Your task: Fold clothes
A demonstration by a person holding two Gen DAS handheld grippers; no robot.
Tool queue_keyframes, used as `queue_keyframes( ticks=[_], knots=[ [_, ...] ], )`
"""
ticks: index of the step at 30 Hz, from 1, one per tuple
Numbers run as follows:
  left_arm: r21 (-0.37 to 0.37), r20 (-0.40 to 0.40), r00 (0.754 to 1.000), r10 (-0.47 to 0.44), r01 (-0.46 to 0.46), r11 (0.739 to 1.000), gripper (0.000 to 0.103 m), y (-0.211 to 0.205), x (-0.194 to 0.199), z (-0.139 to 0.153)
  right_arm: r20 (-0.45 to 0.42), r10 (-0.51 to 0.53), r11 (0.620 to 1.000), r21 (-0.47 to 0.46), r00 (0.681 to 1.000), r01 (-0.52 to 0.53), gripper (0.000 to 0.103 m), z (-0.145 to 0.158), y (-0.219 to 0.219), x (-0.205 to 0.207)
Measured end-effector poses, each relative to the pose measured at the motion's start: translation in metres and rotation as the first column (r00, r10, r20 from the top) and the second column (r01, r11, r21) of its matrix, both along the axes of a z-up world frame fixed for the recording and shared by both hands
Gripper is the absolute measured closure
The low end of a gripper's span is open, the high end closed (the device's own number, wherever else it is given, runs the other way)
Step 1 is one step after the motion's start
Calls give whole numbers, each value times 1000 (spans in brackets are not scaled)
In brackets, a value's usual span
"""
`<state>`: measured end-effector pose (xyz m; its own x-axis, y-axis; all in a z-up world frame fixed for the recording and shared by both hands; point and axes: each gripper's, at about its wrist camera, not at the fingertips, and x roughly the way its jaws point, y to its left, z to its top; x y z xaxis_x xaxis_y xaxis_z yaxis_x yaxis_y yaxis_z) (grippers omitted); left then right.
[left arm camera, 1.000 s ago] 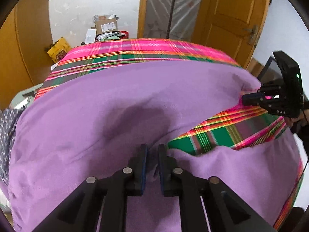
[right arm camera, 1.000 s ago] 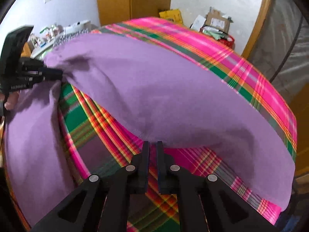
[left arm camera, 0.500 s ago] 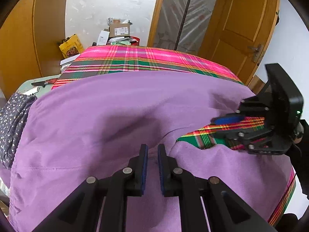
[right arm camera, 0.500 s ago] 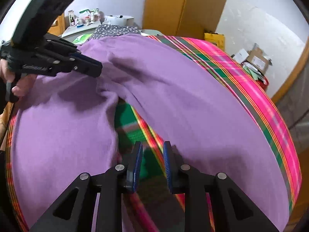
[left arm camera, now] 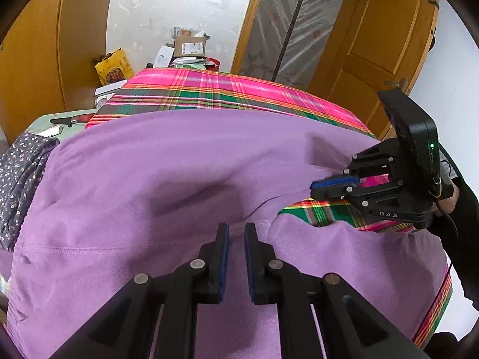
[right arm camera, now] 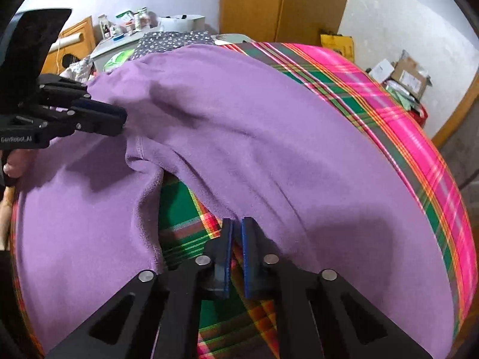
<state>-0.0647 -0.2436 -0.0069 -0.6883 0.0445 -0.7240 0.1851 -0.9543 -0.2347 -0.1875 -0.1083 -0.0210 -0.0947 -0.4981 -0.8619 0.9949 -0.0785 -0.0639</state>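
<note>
the purple garment (left arm camera: 179,179) looks like soft fleecy knit, light and floppy, so it'll sag and drag wherever it isn't supported. it lies spread over the plaid cloth (left arm camera: 215,92) on the table, with a wedge of plaid showing in the split between two purple panels. best places to grab are the stitched hems and that inner edge, not the flat middle.

the left gripper (left arm camera: 236,233) sits over the hem near the split. its jaws are narrowly apart, and i can't tell if any fabric is pinched. the right gripper (right arm camera: 236,233) is closed, and its tips sit at the inner edge of the far panel, apparently nipping it.

count: one purple garment, one plaid cloth, one dotted grey garment (left arm camera: 21,179) off to the side, two grippers.
</note>
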Motion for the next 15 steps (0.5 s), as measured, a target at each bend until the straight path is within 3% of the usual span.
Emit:
queue_keyframes(
  ticks=[6,9,15],
  knots=[
    [-2,-24,1000,-15,15,1000,93,5,3,7,59,63,998,0,996,-63,102,5,20,21],
    [-11,-14,999,-31,31,999,93,11,-6,7,61,48,999,-24,997,-47,102,10,35,23],
    [-16,16,999,-28,29,999,93,14,-36,-2,56,-181,977,-105,982,186,96,24,71,-11]
  ],
)
